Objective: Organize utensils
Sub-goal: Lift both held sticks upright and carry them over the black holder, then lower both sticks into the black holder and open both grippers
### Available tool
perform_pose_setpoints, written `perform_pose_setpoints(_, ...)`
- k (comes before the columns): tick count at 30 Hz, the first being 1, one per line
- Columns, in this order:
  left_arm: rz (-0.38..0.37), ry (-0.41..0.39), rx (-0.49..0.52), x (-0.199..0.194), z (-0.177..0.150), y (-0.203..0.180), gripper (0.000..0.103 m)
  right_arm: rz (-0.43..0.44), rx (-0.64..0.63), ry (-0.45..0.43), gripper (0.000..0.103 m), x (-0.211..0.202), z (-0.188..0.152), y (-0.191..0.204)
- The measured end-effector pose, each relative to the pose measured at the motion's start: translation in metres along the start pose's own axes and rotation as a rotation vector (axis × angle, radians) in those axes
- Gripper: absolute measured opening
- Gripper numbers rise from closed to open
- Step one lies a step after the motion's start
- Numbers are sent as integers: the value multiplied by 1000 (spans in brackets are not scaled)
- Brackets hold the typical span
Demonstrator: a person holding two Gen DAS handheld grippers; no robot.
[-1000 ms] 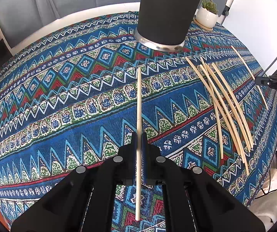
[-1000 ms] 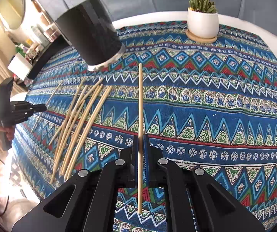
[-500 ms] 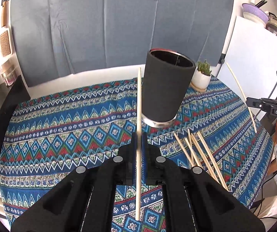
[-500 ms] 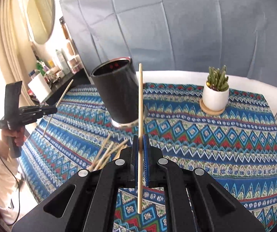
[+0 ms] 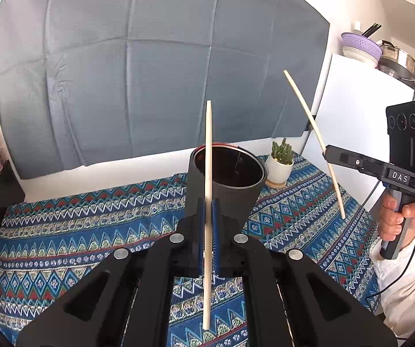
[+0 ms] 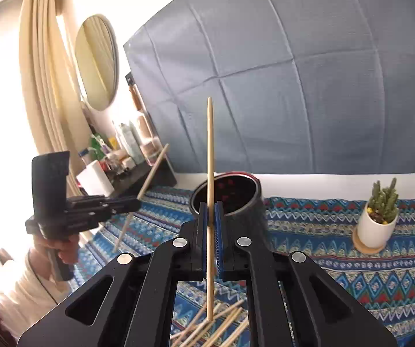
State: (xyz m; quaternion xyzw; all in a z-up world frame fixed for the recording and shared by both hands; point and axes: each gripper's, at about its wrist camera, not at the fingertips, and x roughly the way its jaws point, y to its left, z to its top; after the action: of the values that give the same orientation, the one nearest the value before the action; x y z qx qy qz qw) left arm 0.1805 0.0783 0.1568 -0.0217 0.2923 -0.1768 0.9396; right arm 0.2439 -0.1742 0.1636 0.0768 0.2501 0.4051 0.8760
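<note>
Left hand-held gripper point(image 5: 207, 225): clenched on one chopstick point(image 5: 208, 190), which stands upright between the blue pads with a long tail below them.
Right hand-held gripper point(image 6: 210, 225): grasping a second chopstick point(image 6: 210, 190) the same way; seen from the left wrist, that stick leans.
Cup point(image 5: 226, 176): black, just ahead of both grippers on the surface point(image 5: 91, 217), mouth open; inside looks dark, with no sticks seen standing in it.
Loose chopsticks point(image 6: 216, 326): a scattered pile lies on the cloth beneath the right hand-held gripper, not yet gathered.
Plant pot point(image 6: 376, 225): white, holding a small cactus, off to the right of the right hand-held gripper, apart from the cup.
Risk, collision: both sticks seem headed for one mouth; arriving together, they could cross or knock each other.
Risk, rim: a lower tip catching the edge could tip the cup or pivot the stick in the pads.
Risk, slip: thin smooth wood gripped mid-length may slide or rotate.
</note>
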Motion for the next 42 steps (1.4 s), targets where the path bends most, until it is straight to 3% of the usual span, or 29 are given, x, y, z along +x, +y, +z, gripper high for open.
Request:
perform_pose_setpoints(6, -88, -151, 10, 15, 21, -10, 5, 66, 43, -90, 5, 20, 13, 0)
perform_pose_setpoints(10, -133, -283, -30, 23, 32, -10, 5, 74, 54, -215, 5, 27, 18, -4)
perform_pose_setpoints(15, -149, -470, -65, 35, 39, -4, 5, -25, -6, -403, 5, 40, 22, -4)
perform_pose_setpoints(17, -188, -555, -53, 39, 36, -4, 5, -34, 10, -447, 5, 46, 21, -11)
perform_pose_setpoints(20, -201, -617, -77, 52, 33, 0, 5, -46, 29, -476, 5, 63, 16, -21)
perform_pose_setpoints(30, -174, -615, -102, 80, 15, 17, 5, -25, 30, -449, 5, 97, 6, -30)
perform_pose_setpoints(39, -158, -595, -99, 84, 13, 20, 6, -38, 19, -434, 8, 97, 1, -31)
perform_pose_setpoints(41, -150, -594, -99, 83, 13, 20, 9, -42, 20, -443, 9, 95, 2, -31)
perform_pose_setpoints(42, -149, -591, -103, 84, 13, 21, 16, -43, 21, -446, 9, 92, 2, -32)
